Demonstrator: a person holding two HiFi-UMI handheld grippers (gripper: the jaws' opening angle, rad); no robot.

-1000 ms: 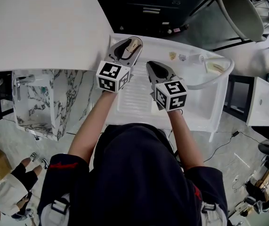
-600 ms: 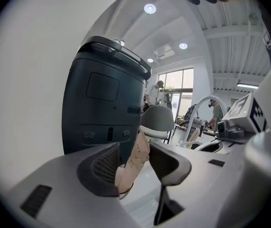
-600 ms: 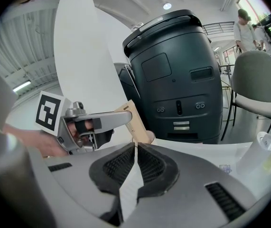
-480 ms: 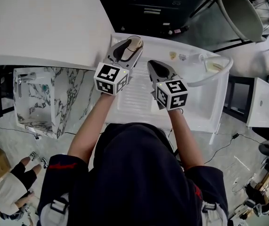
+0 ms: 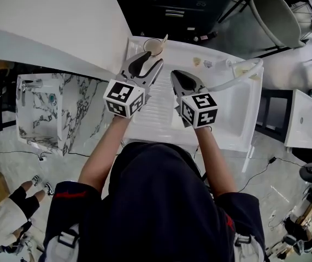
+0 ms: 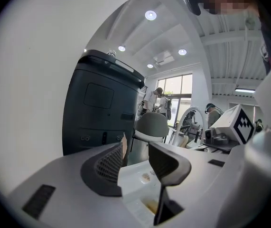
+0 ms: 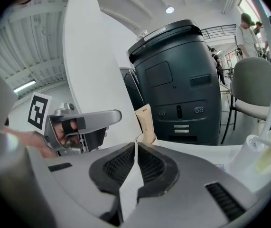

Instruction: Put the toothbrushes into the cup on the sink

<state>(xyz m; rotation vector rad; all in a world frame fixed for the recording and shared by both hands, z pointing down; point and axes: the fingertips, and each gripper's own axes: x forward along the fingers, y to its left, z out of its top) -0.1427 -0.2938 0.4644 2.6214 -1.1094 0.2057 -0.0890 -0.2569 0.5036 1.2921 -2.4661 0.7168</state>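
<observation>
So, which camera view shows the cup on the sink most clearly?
The head view: it looks down into the cup at the sink's back corner, rim visible. The right gripper view shows mainly the beige item standing in it; the left gripper view shows only a sliver of that item beside a jaw.
</observation>
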